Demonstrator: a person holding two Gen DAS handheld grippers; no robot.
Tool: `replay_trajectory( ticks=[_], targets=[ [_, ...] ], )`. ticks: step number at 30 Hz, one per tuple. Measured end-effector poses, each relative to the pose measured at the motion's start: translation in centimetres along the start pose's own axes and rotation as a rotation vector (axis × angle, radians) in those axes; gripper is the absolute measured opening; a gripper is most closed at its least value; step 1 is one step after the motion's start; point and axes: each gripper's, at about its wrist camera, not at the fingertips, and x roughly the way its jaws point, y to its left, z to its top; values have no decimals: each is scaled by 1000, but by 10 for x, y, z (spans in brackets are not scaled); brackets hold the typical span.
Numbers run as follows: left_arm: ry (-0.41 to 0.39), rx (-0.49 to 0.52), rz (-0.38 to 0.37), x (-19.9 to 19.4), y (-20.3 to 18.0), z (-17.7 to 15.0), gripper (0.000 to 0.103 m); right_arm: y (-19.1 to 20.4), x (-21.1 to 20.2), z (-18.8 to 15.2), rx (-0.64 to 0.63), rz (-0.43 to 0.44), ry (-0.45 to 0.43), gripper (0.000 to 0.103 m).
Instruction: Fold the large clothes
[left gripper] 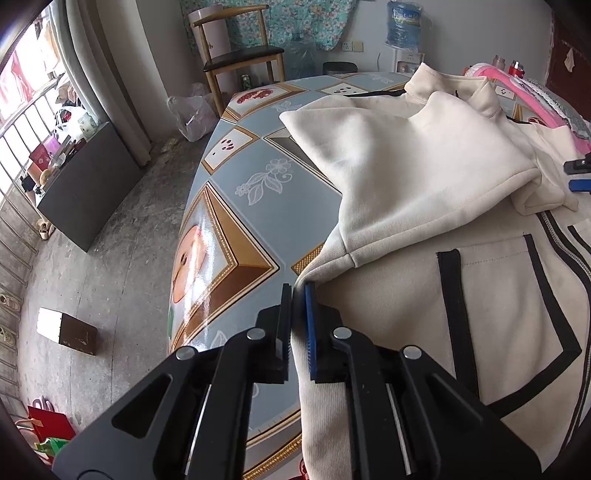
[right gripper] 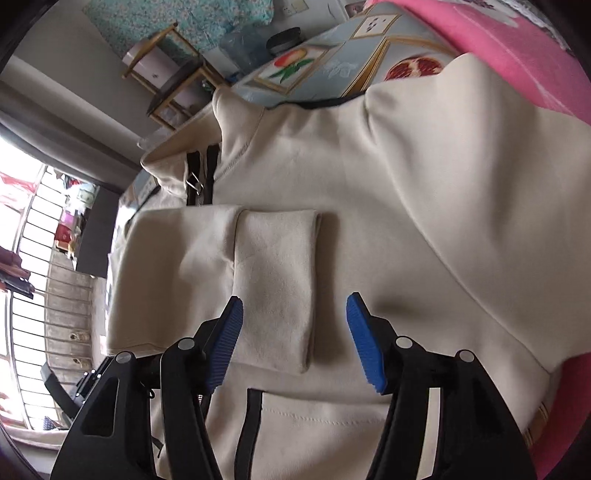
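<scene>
A cream zip jacket [left gripper: 406, 177] with black trim lies spread on the patterned table [left gripper: 236, 206], its sleeves folded in over its front. My left gripper [left gripper: 297, 295] is shut on the jacket's side edge near the hem, at the table's left rim, with a thin strip of cream cloth between the pads. In the right wrist view, my right gripper [right gripper: 295, 306] hangs open just above the folded sleeve cuff [right gripper: 277, 277] on the jacket [right gripper: 406, 184], its blue pads clear of the cloth. Its tips [left gripper: 578, 175] also peek in at the left view's right edge.
A pink garment [right gripper: 517, 48] lies on the table beyond the jacket. On the floor to the left are a wooden chair [left gripper: 236, 48], a plastic bag [left gripper: 192, 110], a black cabinet [left gripper: 85, 184] and a small box [left gripper: 66, 330]. A water dispenser [left gripper: 404, 24] stands at the back.
</scene>
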Motion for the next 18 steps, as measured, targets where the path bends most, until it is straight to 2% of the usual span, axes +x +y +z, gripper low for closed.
replay_trajectory(
  ticks=[2, 3, 4, 6, 9, 12, 15, 17, 18],
  targets=[
    [-4, -5, -1, -1, 1, -1, 8, 12, 13, -3, -43, -37, 22, 28],
    [-6, -9, -1, -1, 1, -1, 8, 21, 15, -5, -90, -77, 13, 17],
    [-9, -12, -2, -1, 1, -1, 9, 27, 16, -6, -109, -93, 23, 11],
    [-11, -11, -3, -1, 1, -2, 9, 34, 4, -5, -105, -89, 0, 9],
    [-7, -18, -16, -2, 4, -2, 9, 40, -54, 4, -78, 24, -130, 9],
    [-2, -23, -26, -2, 6, -2, 9, 37, -98, 2, -82, 37, -211, 8],
    [-2, -27, -29, -2, 6, -1, 9, 12, -85, -4, -42, -8, -170, 7],
    [-4, -29, -32, -1, 6, -2, 9, -9, -61, -10, -7, -7, -113, 7],
    [-4, -27, -34, -1, 6, -2, 9, -20, -44, -12, 17, -34, -84, 7]
  ],
)
